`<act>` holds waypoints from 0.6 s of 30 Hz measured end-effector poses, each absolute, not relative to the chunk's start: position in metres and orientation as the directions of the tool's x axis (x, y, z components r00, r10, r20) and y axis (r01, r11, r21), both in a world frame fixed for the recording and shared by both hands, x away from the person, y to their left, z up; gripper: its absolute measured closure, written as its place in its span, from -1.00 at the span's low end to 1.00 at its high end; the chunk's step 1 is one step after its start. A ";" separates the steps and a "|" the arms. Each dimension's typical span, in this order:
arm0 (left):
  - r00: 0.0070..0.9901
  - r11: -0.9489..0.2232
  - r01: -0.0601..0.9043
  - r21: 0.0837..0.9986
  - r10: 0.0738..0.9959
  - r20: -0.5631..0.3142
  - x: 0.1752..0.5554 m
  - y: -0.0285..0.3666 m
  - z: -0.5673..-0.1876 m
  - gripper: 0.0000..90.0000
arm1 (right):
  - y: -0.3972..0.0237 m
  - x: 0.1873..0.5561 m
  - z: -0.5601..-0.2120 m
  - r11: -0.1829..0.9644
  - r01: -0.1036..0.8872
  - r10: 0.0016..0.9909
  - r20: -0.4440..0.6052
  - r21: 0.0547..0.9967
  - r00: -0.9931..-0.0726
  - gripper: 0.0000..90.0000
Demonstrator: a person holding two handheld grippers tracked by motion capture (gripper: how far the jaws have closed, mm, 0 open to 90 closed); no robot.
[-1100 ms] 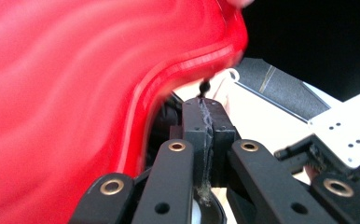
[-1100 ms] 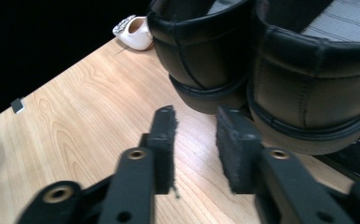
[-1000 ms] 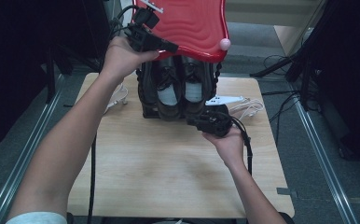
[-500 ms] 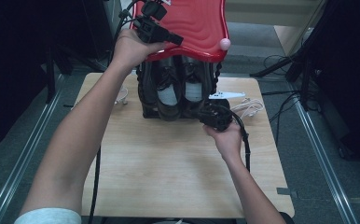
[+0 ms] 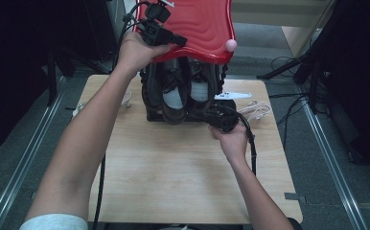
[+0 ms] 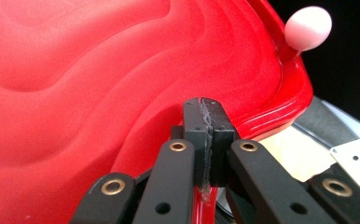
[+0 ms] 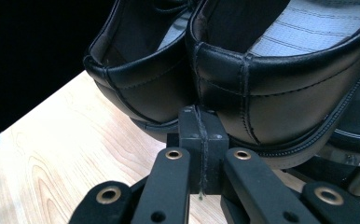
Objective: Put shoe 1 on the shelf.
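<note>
With the left gripper (image 5: 166, 36), fingers closed on the rim of the red lid (image 5: 202, 28), we hold the lid up so the black shoes (image 5: 183, 93) beneath are reachable. The right gripper (image 7: 201, 140), fingers shut and empty, waits just before the heels. The pale wooden tabletop (image 5: 173, 167) stands among dark surroundings.

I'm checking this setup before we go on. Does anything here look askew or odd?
Yes: the red lid stands raised, pinched at its edge by the left gripper. Beneath it the black shoes stand on end in an open case rather than lying flat.
</note>
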State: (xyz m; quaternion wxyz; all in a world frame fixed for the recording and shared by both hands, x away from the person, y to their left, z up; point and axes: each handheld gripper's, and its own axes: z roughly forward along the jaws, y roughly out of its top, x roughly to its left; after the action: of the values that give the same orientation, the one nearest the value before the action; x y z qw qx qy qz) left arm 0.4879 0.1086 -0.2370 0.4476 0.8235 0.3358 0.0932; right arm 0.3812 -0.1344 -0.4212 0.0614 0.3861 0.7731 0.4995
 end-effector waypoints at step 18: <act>0.763 -0.380 0.462 0.801 0.630 -0.142 0.488 0.108 -0.237 1.00 | -0.139 0.399 -0.416 0.167 0.515 0.710 0.261 0.841 -0.655 1.00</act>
State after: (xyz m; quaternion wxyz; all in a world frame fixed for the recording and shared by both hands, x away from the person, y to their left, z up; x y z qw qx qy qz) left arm 0.4879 0.1077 -0.2373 0.4479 0.8253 0.3309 0.0937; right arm 0.3987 -0.1388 -0.4156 0.0965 0.4042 0.7577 0.5032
